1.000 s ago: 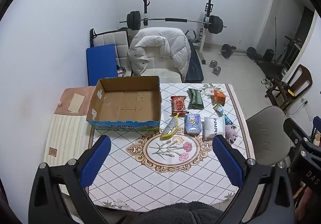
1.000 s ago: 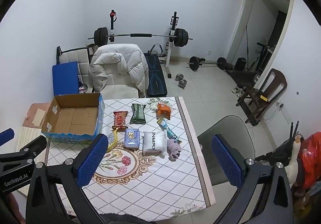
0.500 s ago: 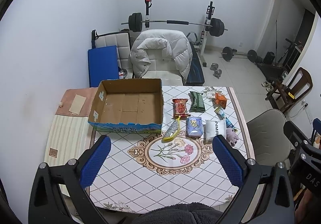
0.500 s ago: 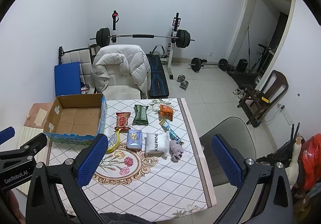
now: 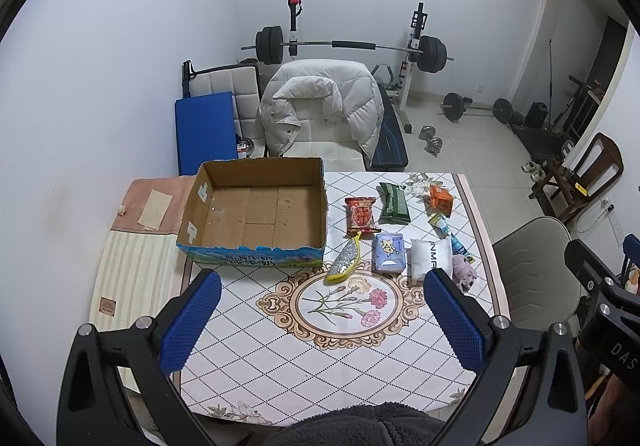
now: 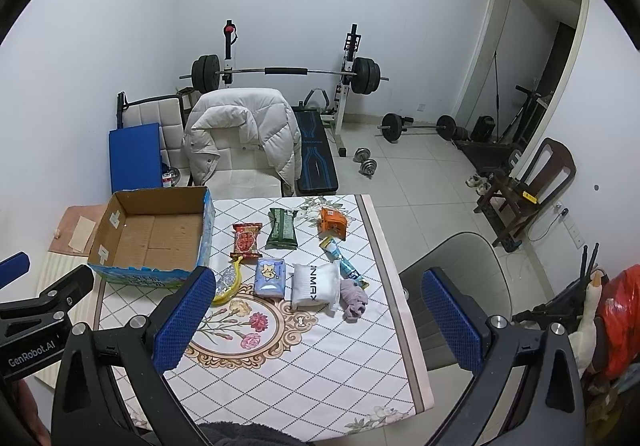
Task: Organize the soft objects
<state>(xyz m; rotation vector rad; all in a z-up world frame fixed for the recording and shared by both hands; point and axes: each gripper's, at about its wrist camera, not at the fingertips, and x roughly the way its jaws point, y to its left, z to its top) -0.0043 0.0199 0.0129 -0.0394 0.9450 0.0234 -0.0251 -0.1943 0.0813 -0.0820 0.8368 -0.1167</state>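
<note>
Both tools held high above the table (image 5: 344, 362), nothing between the fingers. Left gripper (image 5: 320, 320): blue pads spread wide. Right gripper (image 6: 316, 320): likewise spread, empty.

Landmark: cardboard box (image 5: 256, 208), open-topped, interior bare. All soft items lie loose on the cloth to the right of the box, none inside it.
- Yellow-edged silver pouch (image 5: 345, 262): just off the box's near right corner.
- Red snack packet (image 5: 361, 215): beside the box's right wall.
- Green packet (image 5: 393, 199) and orange packet (image 5: 441, 200): further right.
- Blue tissue pack (image 5: 388, 252), white pillow pack (image 5: 430, 258), purple plush (image 6: 354, 298): a row right of the pouch, near the table's right edge.

Handling judgement: all look light and compliant. The film packets are likely slippery and will crumple, so pinch across the narrow middle, not a sealed edge. The tissue and pillow packs will compress; grip across the short side. The plush is easiest: take the body.

Poorly seen: a thin blue tube (image 6: 345, 260) behind the pillow pack, possibly a sachet; its label is unreadable. In the left wrist view the right pad covers part of the pillow pack and plush.
</note>
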